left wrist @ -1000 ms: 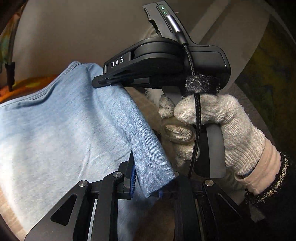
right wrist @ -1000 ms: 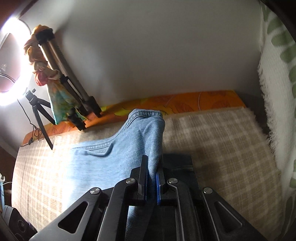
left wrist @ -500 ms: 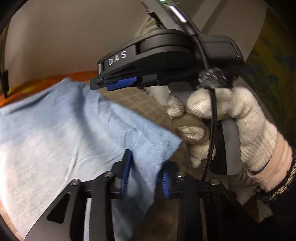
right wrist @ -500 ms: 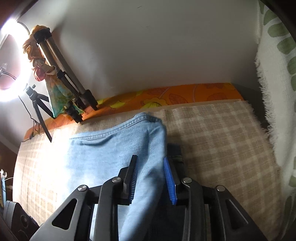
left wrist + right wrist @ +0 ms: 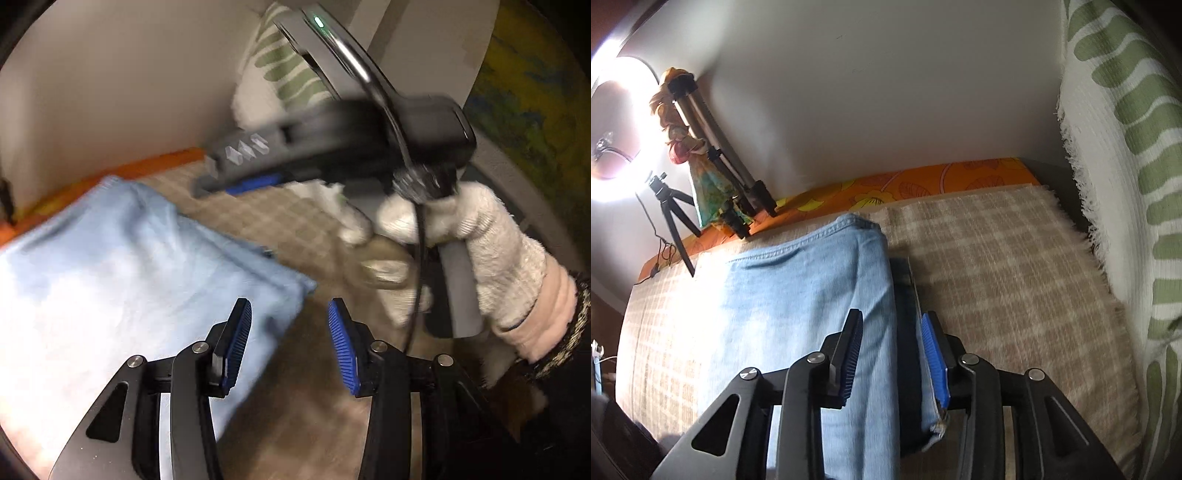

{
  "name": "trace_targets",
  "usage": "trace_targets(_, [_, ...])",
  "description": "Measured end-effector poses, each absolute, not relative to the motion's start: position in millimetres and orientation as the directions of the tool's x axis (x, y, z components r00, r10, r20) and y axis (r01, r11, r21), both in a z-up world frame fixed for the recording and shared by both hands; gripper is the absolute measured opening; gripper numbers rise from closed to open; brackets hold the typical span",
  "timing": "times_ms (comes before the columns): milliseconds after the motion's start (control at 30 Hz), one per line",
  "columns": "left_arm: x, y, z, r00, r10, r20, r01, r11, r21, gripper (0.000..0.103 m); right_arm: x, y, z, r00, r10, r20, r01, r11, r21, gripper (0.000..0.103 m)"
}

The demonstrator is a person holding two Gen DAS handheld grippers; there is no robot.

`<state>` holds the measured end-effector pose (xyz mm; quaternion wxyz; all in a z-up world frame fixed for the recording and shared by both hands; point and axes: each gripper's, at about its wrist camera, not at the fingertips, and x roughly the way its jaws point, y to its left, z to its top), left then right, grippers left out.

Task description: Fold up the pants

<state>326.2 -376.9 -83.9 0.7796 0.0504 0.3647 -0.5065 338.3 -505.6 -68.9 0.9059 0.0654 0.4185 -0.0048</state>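
Note:
The light blue denim pants [image 5: 110, 280] lie folded on the beige checked blanket [image 5: 997, 266]. They also show in the right wrist view [image 5: 798, 295], with the waistband toward the orange edge. My left gripper [image 5: 290, 343] is open and empty, just above the pants' near right corner. My right gripper [image 5: 892, 354] is open over the pants' right folded edge, and a frayed hem piece lies under its right finger. In the left wrist view the right gripper [image 5: 236, 184] is held in a white gloved hand [image 5: 480, 236], blurred.
An orange flowered sheet edge [image 5: 905, 184] runs along the wall behind the blanket. A tripod [image 5: 716, 162] with a cloth on it, a small tripod [image 5: 672, 210] and a bright ring light [image 5: 617, 122] stand at the back left. A white and green patterned cloth [image 5: 1126, 184] hangs at the right.
Both grippers were shut on the denim edge a second ago. Both have opened and let the pants drop flat on the blanket, and they have pulled back a little.

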Motion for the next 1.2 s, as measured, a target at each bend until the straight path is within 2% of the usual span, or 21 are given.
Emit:
trace_targets(133, [325, -351, -72, 0.289, -0.719, -0.632, 0.814, 0.532, -0.233, 0.044, 324, -502, -72, 0.669, 0.066, -0.741, 0.054, 0.989, 0.136, 0.054])
trace_targets(167, [325, -345, -68, 0.305, -0.713, -0.632, 0.809, 0.544, -0.224, 0.045, 321, -500, -73, 0.672, 0.074, -0.737, 0.05, 0.988, 0.145, 0.054])
trace_targets(233, [326, -336, -65, 0.332, -0.704, -0.627, 0.8, 0.563, -0.209, 0.055, 316, -497, -75, 0.675, 0.082, -0.733, 0.044, 0.988, 0.151, 0.058])
trace_targets(333, [329, -324, -63, 0.355, -0.691, -0.629, 0.791, 0.581, -0.191, 0.056, 312, -491, -76, 0.677, 0.082, -0.732, 0.031, 0.99, 0.139, 0.068])
trace_targets(533, [346, -309, -71, 0.357, -0.689, -0.63, 0.773, 0.597, -0.215, 0.063, 313, -486, -74, 0.678, 0.084, -0.73, 0.007, 0.993, 0.12, 0.079])
trace_targets(633, [355, -293, -77, 0.322, -0.713, -0.622, 0.755, 0.59, -0.285, 0.07, 317, -484, -75, 0.671, 0.102, -0.734, -0.023, 0.993, 0.118, 0.087])
trace_targets(800, [394, -251, -102, 0.253, -0.755, -0.605, 0.618, 0.607, -0.499, 0.07, 331, -487, -87, 0.622, 0.154, -0.768, -0.068, 0.987, 0.143, 0.094])
trace_targets(1033, [435, -220, -135, 0.242, -0.731, -0.638, 0.438, 0.669, -0.6, 0.071, 362, -504, -112, 0.569, 0.205, -0.797, -0.043, 0.975, 0.22, 0.095])
trace_targets(1200, [448, -219, -152, 0.23, -0.745, -0.626, 0.404, 0.659, -0.635, 0.071, 379, -504, -131, 0.52, 0.21, -0.828, -0.063, 0.976, 0.208, 0.095])
